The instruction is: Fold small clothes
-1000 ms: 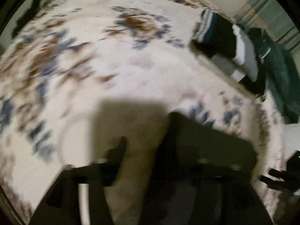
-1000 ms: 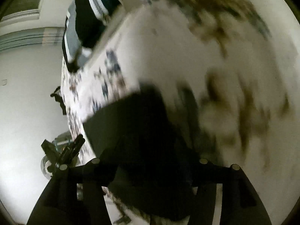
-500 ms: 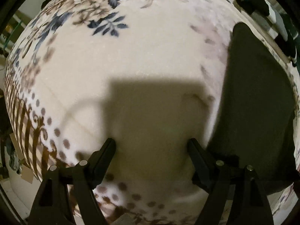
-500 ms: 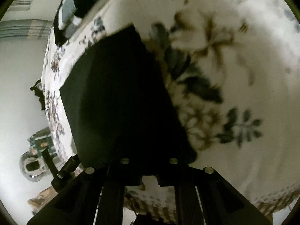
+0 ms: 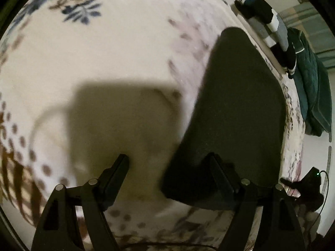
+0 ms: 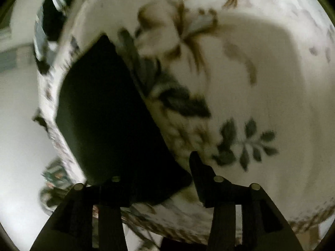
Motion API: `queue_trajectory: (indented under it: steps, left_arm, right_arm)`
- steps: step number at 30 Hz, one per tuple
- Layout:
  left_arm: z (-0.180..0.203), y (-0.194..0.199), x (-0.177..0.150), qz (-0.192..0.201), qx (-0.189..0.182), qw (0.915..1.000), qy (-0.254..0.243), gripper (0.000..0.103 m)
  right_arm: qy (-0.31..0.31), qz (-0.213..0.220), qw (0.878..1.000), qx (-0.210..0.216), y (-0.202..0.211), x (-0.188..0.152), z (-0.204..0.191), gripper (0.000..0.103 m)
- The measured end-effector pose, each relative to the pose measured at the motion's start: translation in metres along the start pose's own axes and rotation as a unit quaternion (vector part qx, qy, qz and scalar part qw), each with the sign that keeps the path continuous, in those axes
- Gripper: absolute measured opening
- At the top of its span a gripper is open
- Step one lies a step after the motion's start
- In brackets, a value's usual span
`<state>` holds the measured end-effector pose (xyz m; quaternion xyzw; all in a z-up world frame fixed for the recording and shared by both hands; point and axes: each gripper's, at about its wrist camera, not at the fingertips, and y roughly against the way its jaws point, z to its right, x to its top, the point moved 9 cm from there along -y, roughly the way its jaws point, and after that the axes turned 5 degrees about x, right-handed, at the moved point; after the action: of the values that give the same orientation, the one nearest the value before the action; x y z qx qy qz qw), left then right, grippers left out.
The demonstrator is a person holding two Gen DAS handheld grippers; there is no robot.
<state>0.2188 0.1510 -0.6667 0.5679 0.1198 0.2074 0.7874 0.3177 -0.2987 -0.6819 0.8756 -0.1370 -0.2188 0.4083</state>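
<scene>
Right hand-held gripper (image 6: 159,167) jaws just reopened, off dark cloth (image 6: 104,115); left hand-held gripper (image 5: 167,163) spread, empty.

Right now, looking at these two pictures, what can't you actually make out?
- Dark folded garment: in both views too dark to tell its type or folds; its near edge hides behind the jaws.
- Striped clothes pile: left view, small at the far edge; right view, blurred.
- Green cloth: left view, partly cut off by the rim.
- Floral cover: its print smeared by motion in the right view.
- Items beyond the cover's edge, right view: blurred.
</scene>
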Motion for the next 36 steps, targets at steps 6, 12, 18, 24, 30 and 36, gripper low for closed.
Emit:
queue_trajectory:
  steps: [6,12,18,24,30,36]
  left_arm:
    - [0.023,0.003,0.040,0.012,-0.051,0.9986,0.001,0.078]
    - [0.058,-0.031,0.087,-0.017,-0.128,0.9910,-0.037,0.079]
    - [0.087,-0.036,0.119,-0.013,-0.149,0.9869,-0.059,0.079]
    - [0.115,-0.046,0.158,0.027,-0.129,0.9872,-0.090,0.052]
    - [0.125,-0.053,0.160,0.031,-0.102,0.9870,-0.121,0.033]
    - [0.125,-0.034,0.154,0.030,-0.042,0.9908,-0.125,0.050]
  right_arm:
    - [0.039,-0.024,0.992,0.114,-0.027,0.038,-0.026,0.067]
    - [0.047,-0.109,0.971,0.209,-0.077,0.042,-0.046,0.069]
    - [0.085,-0.142,0.964,0.207,-0.096,0.031,-0.070,0.069]
    - [0.079,-0.139,0.964,0.213,-0.095,0.032,-0.066,0.068]
    - [0.077,-0.134,0.968,0.199,-0.092,0.029,-0.061,0.068]
    - [0.059,-0.115,0.975,0.183,-0.080,0.034,-0.055,0.068]
